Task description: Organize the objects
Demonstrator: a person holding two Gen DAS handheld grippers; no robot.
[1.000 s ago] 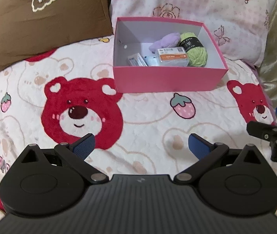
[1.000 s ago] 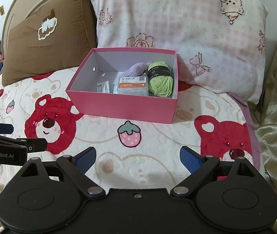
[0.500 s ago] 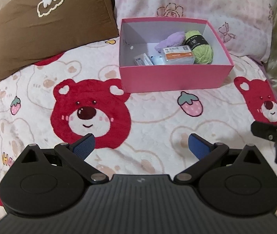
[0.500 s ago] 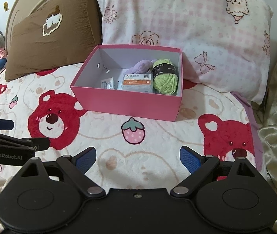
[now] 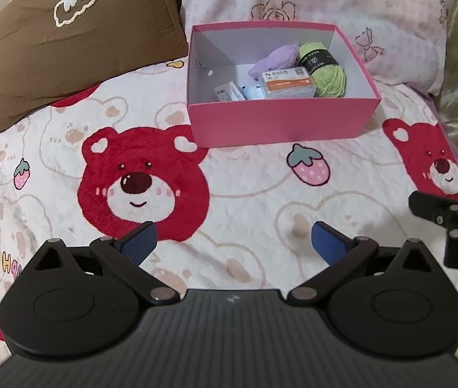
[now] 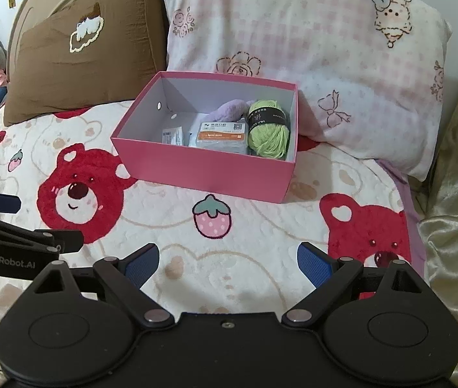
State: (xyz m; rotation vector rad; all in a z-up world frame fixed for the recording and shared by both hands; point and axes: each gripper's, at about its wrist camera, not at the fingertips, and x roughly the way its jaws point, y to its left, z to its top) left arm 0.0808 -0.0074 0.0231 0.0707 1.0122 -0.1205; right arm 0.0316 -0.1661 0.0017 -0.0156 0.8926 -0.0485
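Pink box (image 5: 280, 123) on the bed, both our tools held back from it.

Nearest us, the left hand-held gripper (image 5: 233, 242) and right hand-held gripper (image 6: 228, 260) hang spread and empty above the bear blanket (image 6: 180, 236). Farther on, the box holds a green yarn ball (image 6: 268, 134), a purple plush (image 6: 233, 110) and a labelled packet (image 6: 221, 132). Behind it lean the brown pillow (image 5: 77, 42) and the pink pillow (image 6: 309, 48).

black hand-held gripper (image 5: 232, 242), blue ribbed pads (image 5: 140, 241), silver pivot screws
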